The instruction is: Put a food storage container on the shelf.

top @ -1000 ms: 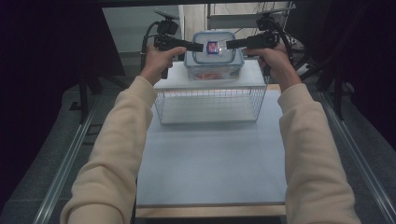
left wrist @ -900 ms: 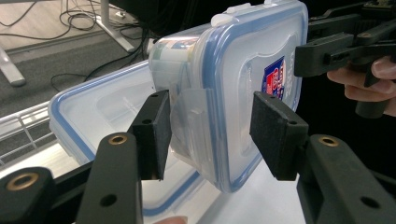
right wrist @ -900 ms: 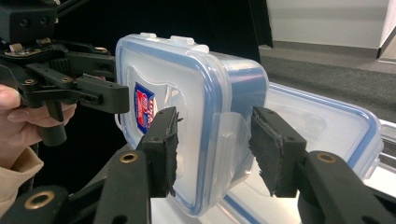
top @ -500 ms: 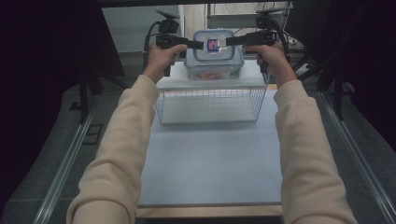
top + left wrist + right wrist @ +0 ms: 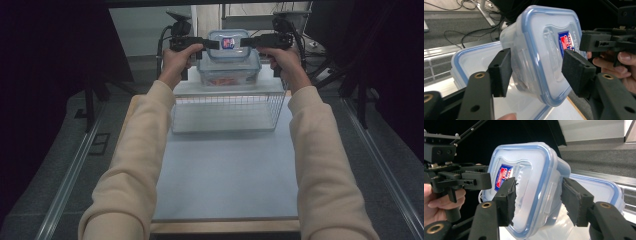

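Placement of the small clear lidded plastic container (image 5: 229,44) on the larger blue-rimmed container (image 5: 229,75) behind the wire basket (image 5: 225,107) appears done, since left tongs (image 5: 537,72) and right tongs (image 5: 537,201) have just been opening, pads straddling its sides without pressing.

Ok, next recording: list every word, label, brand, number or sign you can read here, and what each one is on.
Blue and red sticker on the lid of the small clear container: printed words are there, too blurred to read in either gripper view, and too small in the high view.
Raised lettering moulded into that lid beside the sticker: too faint to read.
Large container underneath, wire basket, both grippers: no text to be seen.
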{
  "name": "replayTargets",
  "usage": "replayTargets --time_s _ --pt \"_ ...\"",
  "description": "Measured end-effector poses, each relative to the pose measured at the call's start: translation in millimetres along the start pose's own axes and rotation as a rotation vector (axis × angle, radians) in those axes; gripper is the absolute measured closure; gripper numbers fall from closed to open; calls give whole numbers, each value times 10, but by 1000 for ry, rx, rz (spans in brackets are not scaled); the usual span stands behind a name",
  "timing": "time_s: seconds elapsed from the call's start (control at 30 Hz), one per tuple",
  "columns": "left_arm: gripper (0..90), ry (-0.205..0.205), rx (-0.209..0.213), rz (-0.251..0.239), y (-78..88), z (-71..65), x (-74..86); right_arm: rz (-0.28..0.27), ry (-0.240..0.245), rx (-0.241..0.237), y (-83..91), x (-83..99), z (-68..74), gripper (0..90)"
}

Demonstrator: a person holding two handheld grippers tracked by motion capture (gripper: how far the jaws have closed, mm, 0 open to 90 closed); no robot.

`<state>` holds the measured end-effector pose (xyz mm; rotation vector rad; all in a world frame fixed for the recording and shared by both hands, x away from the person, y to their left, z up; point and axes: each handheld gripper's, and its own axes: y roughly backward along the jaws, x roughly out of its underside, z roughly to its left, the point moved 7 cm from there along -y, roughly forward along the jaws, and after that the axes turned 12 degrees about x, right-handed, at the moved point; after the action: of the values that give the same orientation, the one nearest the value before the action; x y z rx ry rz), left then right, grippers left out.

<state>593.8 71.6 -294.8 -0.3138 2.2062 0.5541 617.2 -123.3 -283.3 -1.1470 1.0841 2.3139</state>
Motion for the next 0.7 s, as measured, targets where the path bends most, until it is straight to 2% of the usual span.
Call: replayTargets --time_s 0.13,0.23,0.3,0.4,0.53,0.7 --pt "399 28 26 -2 -16 36 4 -12 -33 -4 -23 -9 -37 444" --pt "348 45 29 -5 -44 62 7 -6 -33 13 -37 0 -55 439" --pt "342 60 47 -12 -59 70 9 -7 -35 27 -48 8 -72 428" --pt "332 52 45 -9 -66 82 10 -10 -43 20 -38 16 -86 434" --pt "257 37 24 -3 -89 87 13 -11 -26 33 -13 17 -62 425" --pt "184 -12 8 1 -47 62 15 -33 -3 41 71 9 -51 419"
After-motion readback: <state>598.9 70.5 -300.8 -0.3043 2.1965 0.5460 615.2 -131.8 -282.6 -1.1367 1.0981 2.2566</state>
